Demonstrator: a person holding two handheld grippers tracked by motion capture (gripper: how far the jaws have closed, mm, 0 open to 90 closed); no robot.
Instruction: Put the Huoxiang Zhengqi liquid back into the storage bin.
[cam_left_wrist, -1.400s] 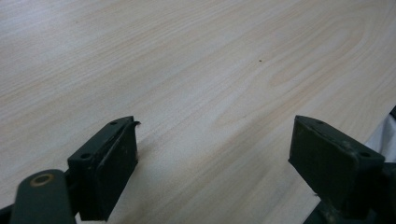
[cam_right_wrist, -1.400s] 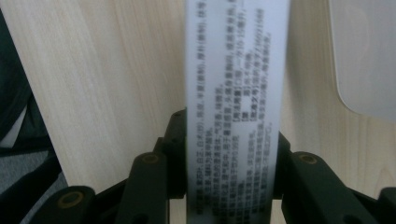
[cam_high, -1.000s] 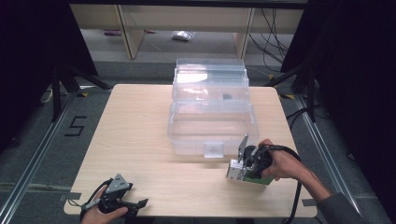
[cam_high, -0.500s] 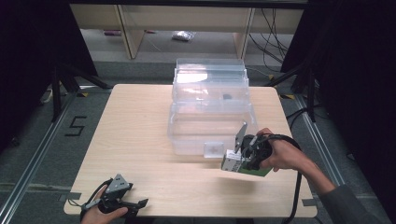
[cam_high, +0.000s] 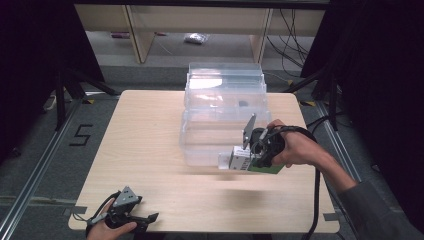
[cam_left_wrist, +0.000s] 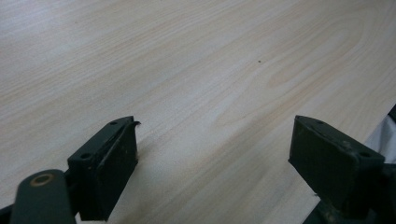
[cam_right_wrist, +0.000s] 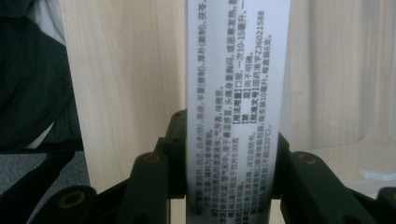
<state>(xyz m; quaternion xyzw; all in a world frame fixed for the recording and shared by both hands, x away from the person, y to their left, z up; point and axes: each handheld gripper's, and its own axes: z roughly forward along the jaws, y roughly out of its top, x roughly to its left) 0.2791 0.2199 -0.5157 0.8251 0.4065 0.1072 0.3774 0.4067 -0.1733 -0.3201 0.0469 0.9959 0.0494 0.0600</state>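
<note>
My right gripper (cam_high: 243, 160) is shut on a small white carton (cam_high: 230, 160) with a green side, held in the air just in front of the clear plastic bins (cam_high: 225, 115). In the right gripper view the carton (cam_right_wrist: 238, 84) stands upright between the two jaws, its white face covered in black print, and both pads press its sides. My left gripper (cam_high: 146, 219) rests low at the table's near left corner. In the left gripper view its jaws stand wide apart over bare wood, so the left gripper (cam_left_wrist: 215, 154) is open with nothing between them.
The light wooden table (cam_high: 140, 130) carries the stacked clear bins at its far middle. A black cable (cam_high: 316, 190) trails from my right gripper off the near edge. Shelving and floor rails lie beyond the table. A dark cloth (cam_right_wrist: 32, 84) shows at the left of the right gripper view.
My right hand has lifted the carton off the table and carried it up toward the front of the clear bins. The left gripper has stayed where it was.
</note>
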